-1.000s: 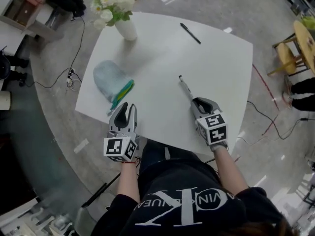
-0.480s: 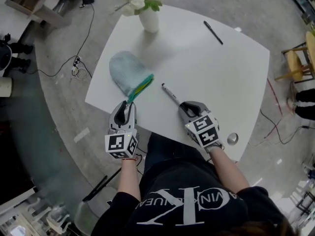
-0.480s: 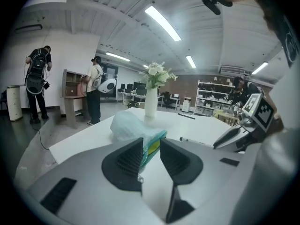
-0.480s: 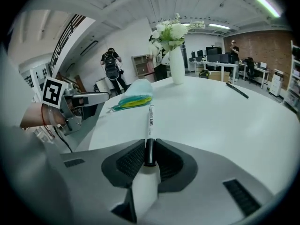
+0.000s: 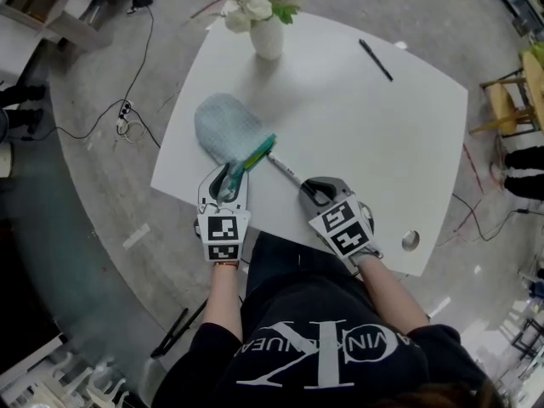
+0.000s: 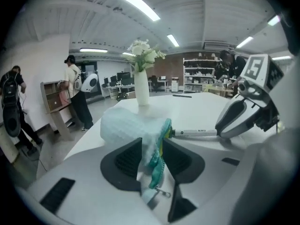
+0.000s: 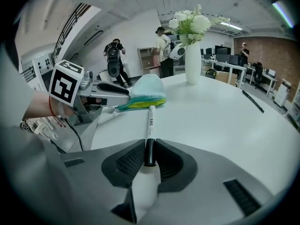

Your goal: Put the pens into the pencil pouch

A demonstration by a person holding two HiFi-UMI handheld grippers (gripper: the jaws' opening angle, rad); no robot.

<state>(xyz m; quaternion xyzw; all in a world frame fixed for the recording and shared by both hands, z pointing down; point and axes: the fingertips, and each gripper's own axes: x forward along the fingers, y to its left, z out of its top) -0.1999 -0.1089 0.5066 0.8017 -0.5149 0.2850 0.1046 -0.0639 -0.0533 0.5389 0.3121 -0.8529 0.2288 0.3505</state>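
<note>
The pale blue pencil pouch [image 5: 228, 127] lies on the white table [image 5: 374, 143], its teal and yellow mouth toward me. My left gripper [image 5: 229, 184] is at that mouth. Its jaws are opening, and the pouch's zipper edge [image 6: 157, 146] sits between them. My right gripper [image 5: 316, 192] is shut on the black end of a white pen [image 5: 287, 172]. The pen's tip points at the pouch's mouth [image 7: 140, 102] and lies right beside it. A black pen [image 5: 375, 59] lies alone at the table's far right.
A white vase with flowers [image 5: 267, 36] stands at the far edge behind the pouch. A small round silvery thing [image 5: 410, 240] sits near the table's right front edge. Cables run over the floor to the left. People stand by a shelf [image 6: 54, 100] in the background.
Both grippers have moved toward the pouch. The left one now has the pouch's mouth between its jaws. The right one brought the white pen leftward until its tip reached the mouth.
</note>
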